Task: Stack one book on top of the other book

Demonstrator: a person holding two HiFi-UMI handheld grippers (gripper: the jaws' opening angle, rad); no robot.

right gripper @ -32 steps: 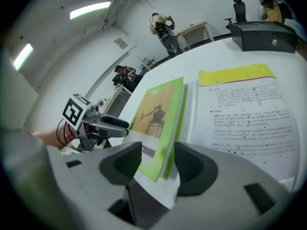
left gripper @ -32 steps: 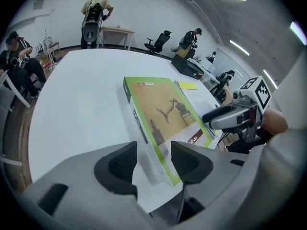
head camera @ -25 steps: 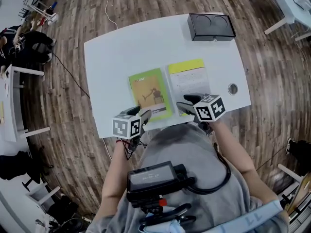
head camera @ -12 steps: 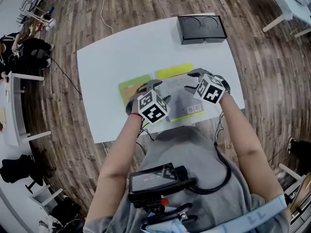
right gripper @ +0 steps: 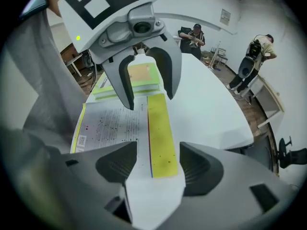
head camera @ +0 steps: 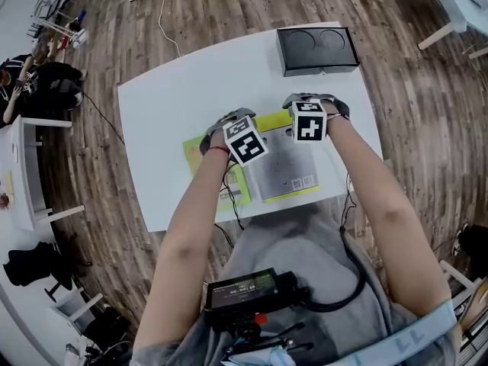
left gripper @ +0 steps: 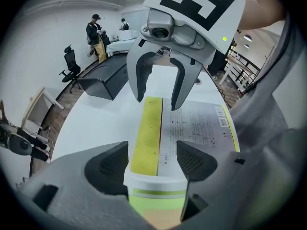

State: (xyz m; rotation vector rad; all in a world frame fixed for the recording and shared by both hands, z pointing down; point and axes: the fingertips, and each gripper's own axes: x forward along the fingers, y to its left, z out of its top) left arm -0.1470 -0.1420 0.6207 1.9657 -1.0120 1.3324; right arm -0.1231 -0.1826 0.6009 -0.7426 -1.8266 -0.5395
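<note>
A white book with a yellow band [head camera: 286, 170] lies aslant over the right part of a green book [head camera: 200, 152] on the white table [head camera: 171, 90]. My left gripper [head camera: 241, 130] stands at the white book's far left end and my right gripper [head camera: 306, 117] at its far right end, both pointing steeply down. In the left gripper view the yellow band [left gripper: 146, 133] runs from my left gripper [left gripper: 152, 159] to the right gripper [left gripper: 158, 97]. Both pairs of jaws are opening. The book's end lies between them, and the pads do not press on it. The right gripper [right gripper: 156, 164] shows the same.
A black box [head camera: 316, 48] sits at the table's far right edge. The near table edge is close to the person's body. Away from the table there are people [left gripper: 96, 32] and an office chair [left gripper: 72, 66], over wooden floor.
The books lay side by side with both grippers at their near edges. The grippers then carried the white book leftward and it now rests on the green book. Both jaws have spread.
</note>
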